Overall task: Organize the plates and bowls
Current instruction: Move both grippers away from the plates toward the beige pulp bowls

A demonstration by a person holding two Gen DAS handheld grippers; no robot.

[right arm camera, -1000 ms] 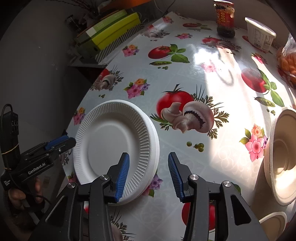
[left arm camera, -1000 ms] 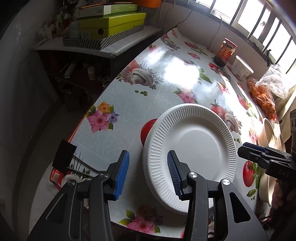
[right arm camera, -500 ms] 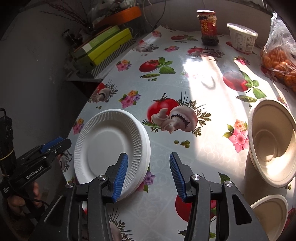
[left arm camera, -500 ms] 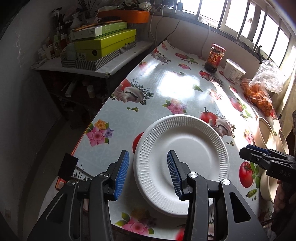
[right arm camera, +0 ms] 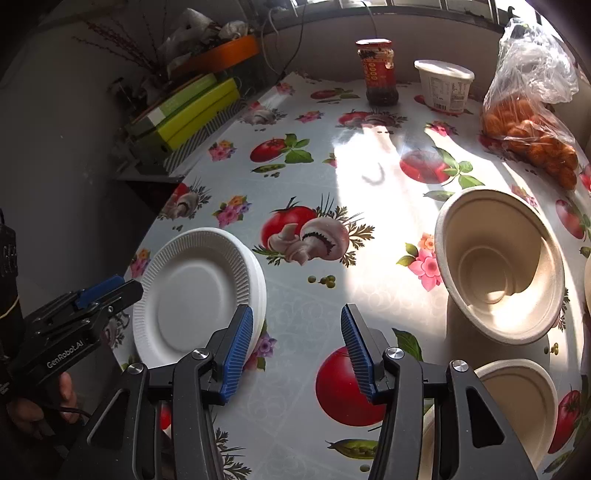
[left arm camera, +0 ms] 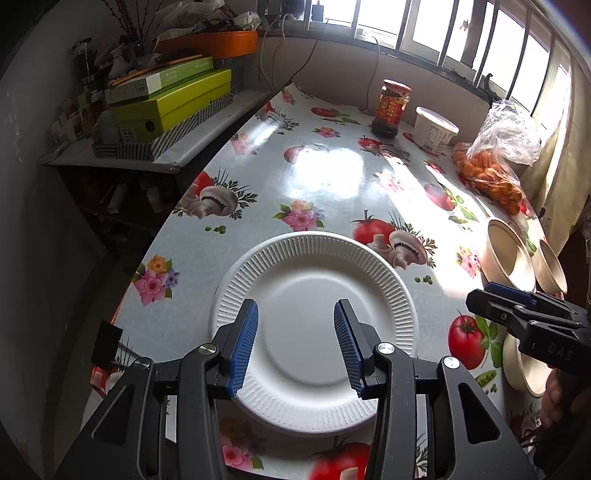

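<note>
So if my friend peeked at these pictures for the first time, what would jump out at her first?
Probably the white paper plates, stacked near the front edge of the bright tablecloth printed with tomatoes, mushrooms and flowers. Next come the tan bowls glowing in sunlight on the right, and the bag of orange fruit by the window. The left hand-held gripper hangs open over the plates.

Strong daylight enters through the barred window (left arm camera: 436,26) at the far side, blowing out the panes. Glare patches wash the glossy bench (left arm camera: 325,173) cloth, and the large bowl (right arm camera: 498,266) casts a hard shadow. The left wall stays dim. Fisheye curvature bends and darkens every edge.
</note>
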